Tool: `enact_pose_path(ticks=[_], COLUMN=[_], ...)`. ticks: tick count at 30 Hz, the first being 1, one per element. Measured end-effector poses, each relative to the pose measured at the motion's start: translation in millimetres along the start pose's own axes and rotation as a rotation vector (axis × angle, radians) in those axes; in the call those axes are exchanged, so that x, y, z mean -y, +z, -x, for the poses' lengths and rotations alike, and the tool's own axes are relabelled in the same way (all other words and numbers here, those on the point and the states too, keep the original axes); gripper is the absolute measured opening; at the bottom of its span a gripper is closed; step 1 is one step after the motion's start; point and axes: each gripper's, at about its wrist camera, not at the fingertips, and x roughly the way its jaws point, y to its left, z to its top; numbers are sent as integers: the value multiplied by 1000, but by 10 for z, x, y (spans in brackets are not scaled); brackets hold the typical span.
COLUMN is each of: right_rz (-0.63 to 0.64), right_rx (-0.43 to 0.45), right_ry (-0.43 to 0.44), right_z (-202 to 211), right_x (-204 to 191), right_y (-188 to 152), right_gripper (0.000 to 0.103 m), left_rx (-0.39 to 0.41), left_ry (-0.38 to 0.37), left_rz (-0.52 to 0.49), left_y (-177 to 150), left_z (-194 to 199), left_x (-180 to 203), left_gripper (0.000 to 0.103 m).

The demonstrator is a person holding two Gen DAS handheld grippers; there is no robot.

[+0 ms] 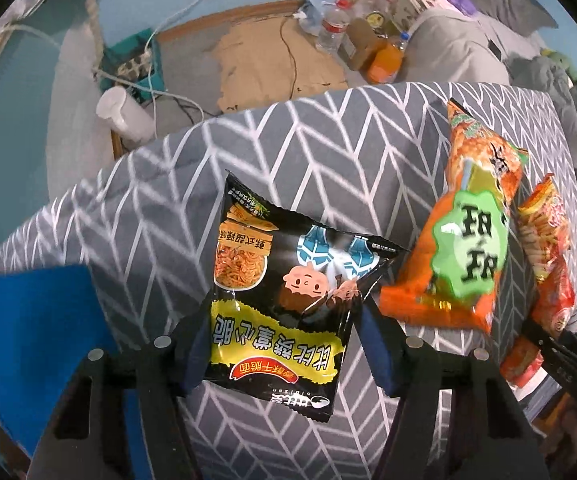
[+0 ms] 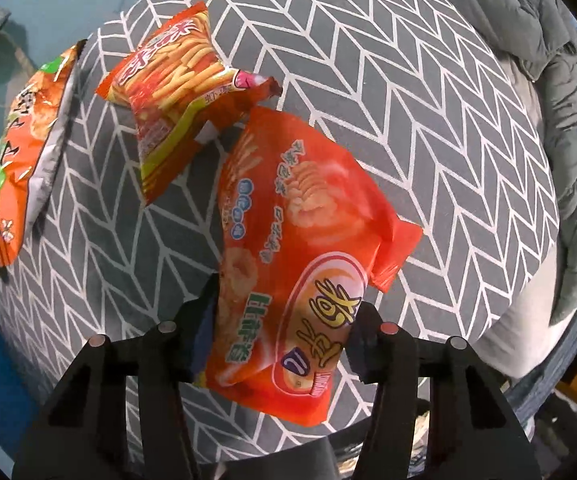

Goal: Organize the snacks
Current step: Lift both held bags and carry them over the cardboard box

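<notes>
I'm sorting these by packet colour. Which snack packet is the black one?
The noodle-snack packet between the left gripper fingers: black with a yellow band and a cartoon boy. The other packets on the chevron cloth are orange or red.

**Glossy foil on matt cloth**

The black noodle packet (image 1: 284,292) is shiny plastic film, creased and catching glare. The orange-and-green bag (image 1: 464,240) and the orange ring-snack bag (image 2: 300,264) share that slick, crinkled finish, as does the fries packet (image 2: 176,88), whose neighbour shows a silvery foil lining. Beneath them the grey chevron cloth (image 2: 388,80) looks matt and woven. The gripper fingers (image 1: 380,344) are matt black plastic with blue, soft-looking pads. Cardboard (image 1: 272,60) on the floor is dull and rough.
</notes>
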Motion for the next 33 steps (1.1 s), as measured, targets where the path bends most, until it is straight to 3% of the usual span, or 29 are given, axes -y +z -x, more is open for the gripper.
enact_pose_path(ticks=[11,23,33], right_rz=[47,171,264], right_rx=[16,58,88], right_ry=[55,77,106], right_z=[522,1176,1417], right_x=[38,-424,-574], right_y=[-305,-629,-654], right_gripper=[53,53,53], left_rx=[15,89,140], left_ry=[-49,-53,-75], left_rz=[72,98,161], left_y=[-500,-848,-1067], left_z=[314,764,1036], left_x=[10,51,-138], left_gripper=[67,67,67])
